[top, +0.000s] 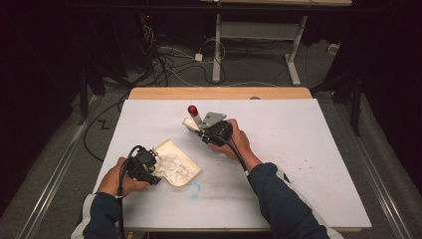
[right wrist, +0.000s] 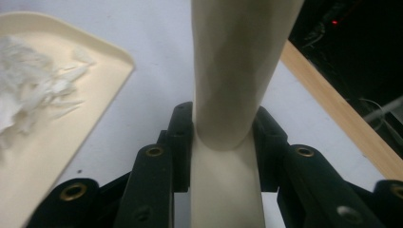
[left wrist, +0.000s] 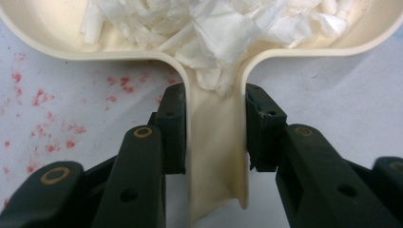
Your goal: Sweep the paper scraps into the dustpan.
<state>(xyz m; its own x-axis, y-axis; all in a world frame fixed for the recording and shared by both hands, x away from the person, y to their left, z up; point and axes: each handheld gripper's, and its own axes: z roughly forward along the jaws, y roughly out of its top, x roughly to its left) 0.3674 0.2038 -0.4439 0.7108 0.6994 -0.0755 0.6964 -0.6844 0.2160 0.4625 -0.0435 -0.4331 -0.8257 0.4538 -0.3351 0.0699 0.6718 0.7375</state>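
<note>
The left gripper (left wrist: 216,137) is clamped on the cream handle (left wrist: 216,156) of a dustpan (left wrist: 43,45), one black pad pressed against each side of the handle. In the high view this gripper (top: 149,167) sits near the table's left edge, toward the front, with the person's left hand (top: 117,181) behind it. The dustpan (top: 191,174) lies flat on the white table (top: 298,164), just right of the gripper, and its tray holds a heap of shredded white paper (left wrist: 214,28). Beside the handle, the tabletop carries faint red specks (left wrist: 43,118).

The right gripper (right wrist: 221,142) is closed tight on a cream brush handle (right wrist: 237,71), which rises out from between its jaws. In the high view this gripper (top: 199,130) is near the middle of the table, somewhat toward the far edge, held by the right hand (top: 234,142). The brush (top: 191,123) it grips ends in a red cap (top: 192,109) that points toward the far edge. Brush and dustpan are apart, the brush farther back and to the right. A faint blue mark (top: 193,190) shows on the table just in front of the dustpan. Beyond the far edge, cables (top: 169,62) lie on the floor.
</note>
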